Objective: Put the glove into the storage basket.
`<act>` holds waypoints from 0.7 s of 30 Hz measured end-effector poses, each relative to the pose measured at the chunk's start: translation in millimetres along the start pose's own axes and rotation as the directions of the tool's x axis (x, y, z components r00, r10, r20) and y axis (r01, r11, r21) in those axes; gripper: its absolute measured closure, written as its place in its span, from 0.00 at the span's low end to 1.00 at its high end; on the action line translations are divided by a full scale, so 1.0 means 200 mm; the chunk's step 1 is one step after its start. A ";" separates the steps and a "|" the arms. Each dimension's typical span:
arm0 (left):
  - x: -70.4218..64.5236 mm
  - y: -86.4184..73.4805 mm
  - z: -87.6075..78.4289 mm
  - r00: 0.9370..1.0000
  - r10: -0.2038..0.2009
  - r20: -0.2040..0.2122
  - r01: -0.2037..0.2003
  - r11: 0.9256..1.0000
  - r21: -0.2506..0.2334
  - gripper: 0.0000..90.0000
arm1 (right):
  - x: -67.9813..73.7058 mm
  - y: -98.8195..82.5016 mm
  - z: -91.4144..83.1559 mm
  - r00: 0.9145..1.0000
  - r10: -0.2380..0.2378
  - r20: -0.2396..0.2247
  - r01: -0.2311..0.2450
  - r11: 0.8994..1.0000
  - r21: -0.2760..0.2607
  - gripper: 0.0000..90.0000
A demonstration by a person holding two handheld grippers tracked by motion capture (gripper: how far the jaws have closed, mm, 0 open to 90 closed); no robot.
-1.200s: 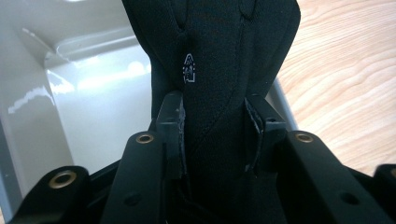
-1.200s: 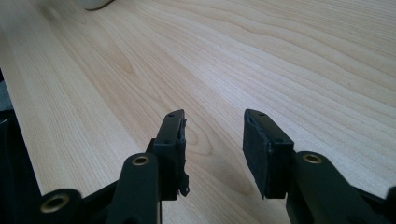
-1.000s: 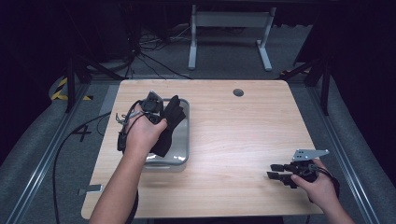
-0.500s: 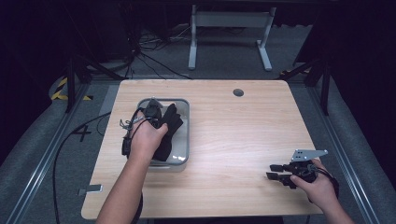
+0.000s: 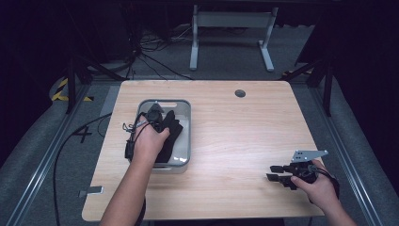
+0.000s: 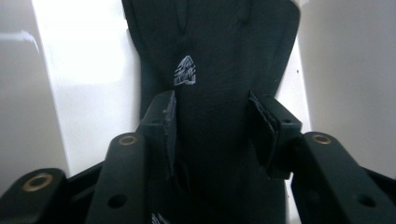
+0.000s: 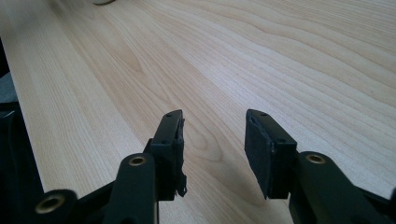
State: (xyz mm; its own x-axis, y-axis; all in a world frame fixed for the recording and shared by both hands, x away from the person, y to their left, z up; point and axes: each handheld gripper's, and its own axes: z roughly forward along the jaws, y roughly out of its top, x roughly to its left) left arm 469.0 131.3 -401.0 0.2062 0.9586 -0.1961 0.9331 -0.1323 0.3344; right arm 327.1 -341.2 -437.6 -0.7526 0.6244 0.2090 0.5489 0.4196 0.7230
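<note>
**Black glove goes into the grey bin**

The black fabric glove with a small white logo (image 6: 185, 76) lies in the shallow grey plastic bin (image 5: 184, 141), draped along its pale floor. The left gripper (image 5: 155, 117) is right down in there; in the left gripper view its jaws have just been opening, and the glove runs between the two pads, close to both, though contact is hard to judge. The bin sits on the left half of the light wooden table (image 5: 235, 136), long side running away from the person.

Over at the near right corner, the right gripper (image 5: 277, 173) rests low over bare wood, jaws apart, nothing between them.

A round cable hole (image 5: 240, 93) marks the table's far edge. Beyond it: dark grey carpet, a grey metal stand (image 5: 230, 33), tangled cables, yellow-black tape.
</note>
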 end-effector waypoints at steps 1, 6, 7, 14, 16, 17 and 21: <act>0.00 0.00 -0.01 1.000 0.007 -0.005 -0.007 1.000 -0.011 0.55 | 0.00 0.00 0.00 1.000 -0.001 -0.001 0.001 1.000 0.000 0.64; -0.01 0.00 -0.07 1.000 0.023 -0.001 -0.023 0.998 -0.059 0.51 | 0.00 0.02 0.01 1.000 -0.007 -0.007 0.007 1.000 -0.004 0.64; -0.01 0.00 -0.09 1.000 0.028 0.003 -0.028 0.997 -0.072 0.51 | -0.01 0.02 0.01 1.000 -0.010 -0.007 0.010 1.000 -0.003 0.64; -0.07 -0.02 -0.17 0.994 0.102 0.037 -0.096 0.985 -0.141 0.49 | -0.01 0.04 0.03 1.000 -0.021 -0.009 0.021 1.000 -0.003 0.63; -0.09 -0.03 -0.20 0.989 0.125 0.077 -0.111 0.980 -0.167 0.47 | -0.01 0.04 0.03 1.000 -0.019 -0.011 0.019 1.000 -0.005 0.63; -0.11 -0.03 -0.22 0.986 0.139 0.089 -0.120 0.976 -0.184 0.47 | -0.01 0.04 0.03 1.000 -0.018 -0.009 0.018 1.000 -0.006 0.63; -0.18 -0.07 -0.30 0.973 0.199 0.114 -0.169 0.958 -0.233 0.47 | -0.03 0.05 0.03 1.000 -0.017 -0.003 0.017 1.000 -0.009 0.62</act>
State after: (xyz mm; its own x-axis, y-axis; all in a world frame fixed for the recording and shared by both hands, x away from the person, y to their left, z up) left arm 432.2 114.4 -344.1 0.4202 0.8780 -0.2293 0.7904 -0.2300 0.5678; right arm 338.1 -337.0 -435.3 -0.7632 0.6149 0.1988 0.5327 0.4244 0.7322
